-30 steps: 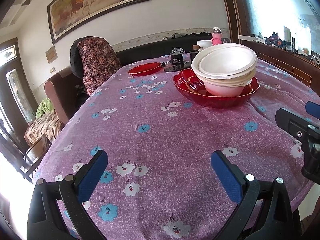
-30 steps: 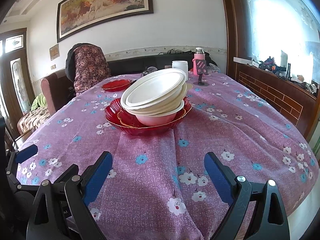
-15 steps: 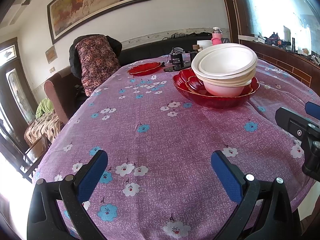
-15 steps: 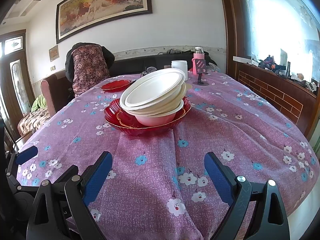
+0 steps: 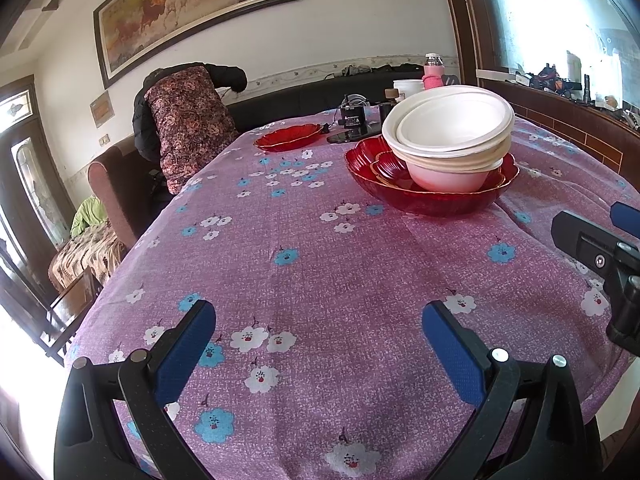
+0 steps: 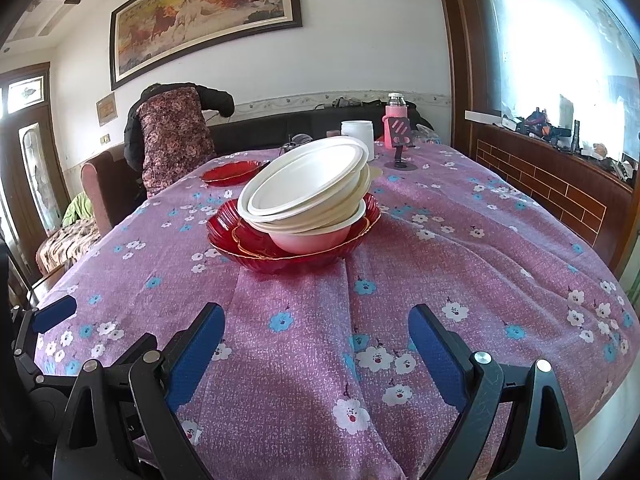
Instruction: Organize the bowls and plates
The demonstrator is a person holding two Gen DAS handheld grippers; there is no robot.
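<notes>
A stack of white bowls point(image 5: 450, 136) point(image 6: 308, 196) sits tilted in a large red glass bowl point(image 5: 432, 198) point(image 6: 288, 258) mid-table, with a smaller red dish point(image 5: 390, 168) point(image 6: 250, 238) under it. A separate red plate point(image 5: 288, 138) point(image 6: 230, 172) lies farther back left. My left gripper point(image 5: 318, 340) is open and empty above the near tablecloth, left of the stack. My right gripper point(image 6: 316, 336) is open and empty, directly in front of the stack. Each gripper shows at the edge of the other's view.
A purple flowered cloth covers the round table point(image 5: 280, 280). At the far side stand a white jar point(image 6: 357, 136), a pink bottle point(image 6: 394, 122), a phone stand point(image 6: 400, 148) and a black device point(image 5: 352, 120). A chair draped with a floral jacket point(image 5: 188, 124) stands at back left.
Almost nothing has moved. Both grippers stay open in place; the person at the chair behind the table has shifted a little.
</notes>
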